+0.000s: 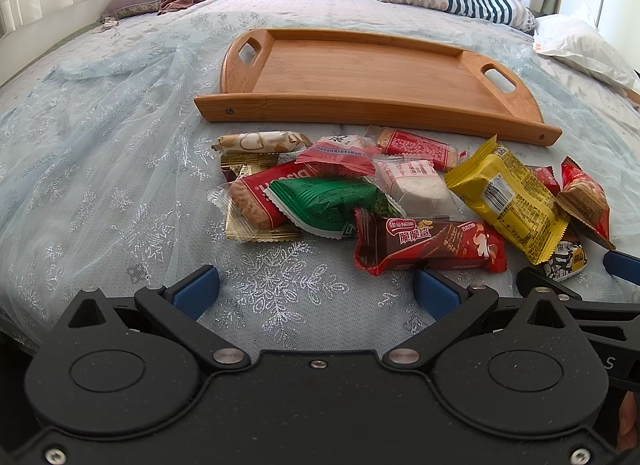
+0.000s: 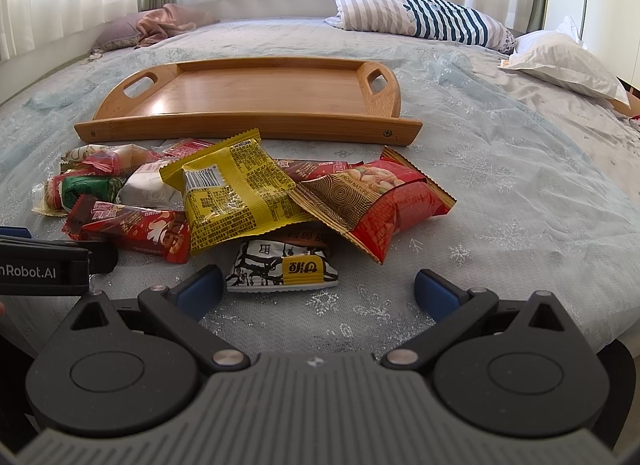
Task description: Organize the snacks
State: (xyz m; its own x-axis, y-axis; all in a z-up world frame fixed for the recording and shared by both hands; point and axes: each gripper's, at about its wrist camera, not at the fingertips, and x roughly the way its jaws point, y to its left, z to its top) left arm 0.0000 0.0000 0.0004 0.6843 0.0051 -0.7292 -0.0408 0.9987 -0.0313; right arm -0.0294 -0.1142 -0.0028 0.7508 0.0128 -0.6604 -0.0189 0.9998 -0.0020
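On the bed [image 1: 100, 169] snacks [image 1: 400, 201] are lying heaped just before the bare wooden tray [image 1: 360, 65]; you're hovering left hand-held gripper [image 1: 316, 291] and right hand-held gripper [image 2: 318, 291] wide apart, empty, likely lining up first picks

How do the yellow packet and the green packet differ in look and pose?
The yellow packet is larger, flatter and lies barcode up; the green packet is smaller and puffier, no barcode showing. The yellow packet rests on red packets; the green packet overlaps a biscuit pack. Both lie on the bed before the tray.
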